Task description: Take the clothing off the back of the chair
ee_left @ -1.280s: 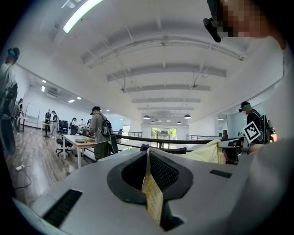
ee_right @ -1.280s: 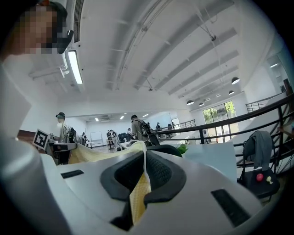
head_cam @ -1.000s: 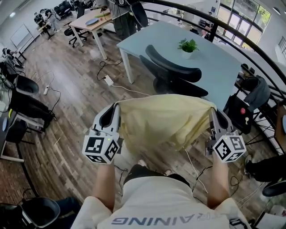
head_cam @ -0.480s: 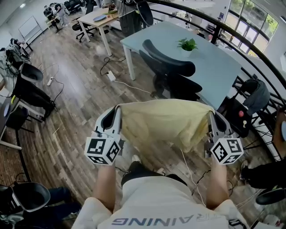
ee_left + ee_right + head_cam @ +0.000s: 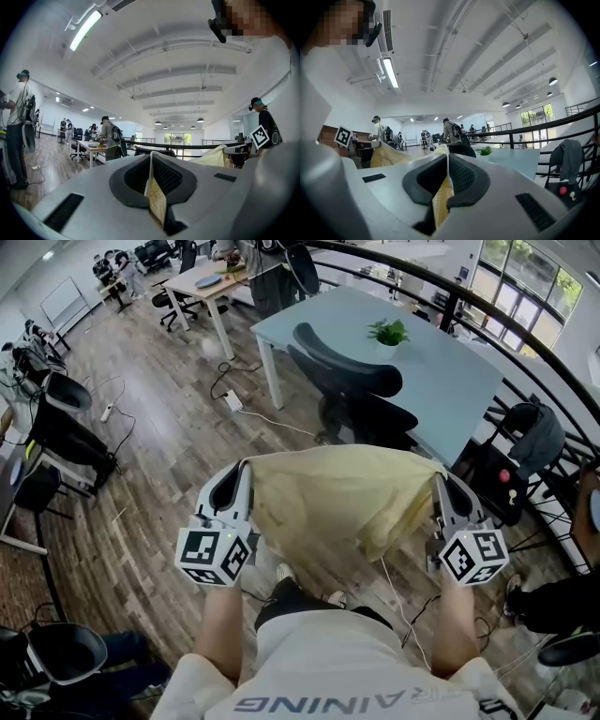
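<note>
- The left gripper (image 5: 245,471) has its jaws clenched on one top corner of the pale yellow garment (image 5: 347,495). In the left gripper view a thin fold of the cloth is pinched between the pads.
- The right gripper (image 5: 440,484) is clamped the same way on the opposite corner, with a strip of yellow cloth showing between its closed jaws in the right gripper view.
- The garment hangs in the air between the two grippers, in front of the person's body. Its top edge is pulled fairly flat and the rest sags in loose folds above the wooden floor (image 5: 159,437).
- The black office chair (image 5: 349,381) stands beyond it at the light blue bench (image 5: 441,381), apart from the cloth. Its backrest is bare.
- As I read it, the lifting-off step is done: the clothing is clear of the chair back and carried by both grippers.
- The next move is probably to carry the garment away or set it down, though no landing place is evident here.
- That calls for both grips to hold, the hands level and apart, and the drooping lower edge kept clear of the cables on the floor.
</note>
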`<state>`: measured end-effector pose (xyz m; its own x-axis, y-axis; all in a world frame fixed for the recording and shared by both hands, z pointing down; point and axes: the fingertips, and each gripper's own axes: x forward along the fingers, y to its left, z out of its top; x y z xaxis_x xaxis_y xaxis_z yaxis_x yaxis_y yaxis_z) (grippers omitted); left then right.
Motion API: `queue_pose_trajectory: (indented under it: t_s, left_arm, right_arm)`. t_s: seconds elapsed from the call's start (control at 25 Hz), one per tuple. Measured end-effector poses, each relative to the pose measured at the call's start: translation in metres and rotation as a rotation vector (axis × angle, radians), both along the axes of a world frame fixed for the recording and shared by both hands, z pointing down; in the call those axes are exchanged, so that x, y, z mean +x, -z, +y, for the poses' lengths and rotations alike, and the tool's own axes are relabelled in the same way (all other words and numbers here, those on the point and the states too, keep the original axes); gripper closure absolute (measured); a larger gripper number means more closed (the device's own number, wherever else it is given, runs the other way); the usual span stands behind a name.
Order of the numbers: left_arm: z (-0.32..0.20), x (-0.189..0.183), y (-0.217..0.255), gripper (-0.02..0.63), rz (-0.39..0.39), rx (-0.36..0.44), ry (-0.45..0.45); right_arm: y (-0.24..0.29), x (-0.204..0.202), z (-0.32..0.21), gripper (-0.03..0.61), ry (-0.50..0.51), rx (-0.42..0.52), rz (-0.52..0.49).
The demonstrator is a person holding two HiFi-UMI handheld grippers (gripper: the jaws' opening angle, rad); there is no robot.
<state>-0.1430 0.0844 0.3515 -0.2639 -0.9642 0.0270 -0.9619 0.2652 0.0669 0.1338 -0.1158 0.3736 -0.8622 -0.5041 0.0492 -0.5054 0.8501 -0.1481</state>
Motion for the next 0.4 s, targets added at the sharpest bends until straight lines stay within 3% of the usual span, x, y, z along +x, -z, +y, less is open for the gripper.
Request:
queue_pose_trajectory:
  t_s: [0.4]
  left_arm:
    - [0.0074, 0.0005, 0.0048, 0.569, -0.007, 0.000, 0.011]
  right_arm:
    - [0.0036, 0.0028, -0.0014, 0.548, 0.002, -0.001, -0.002]
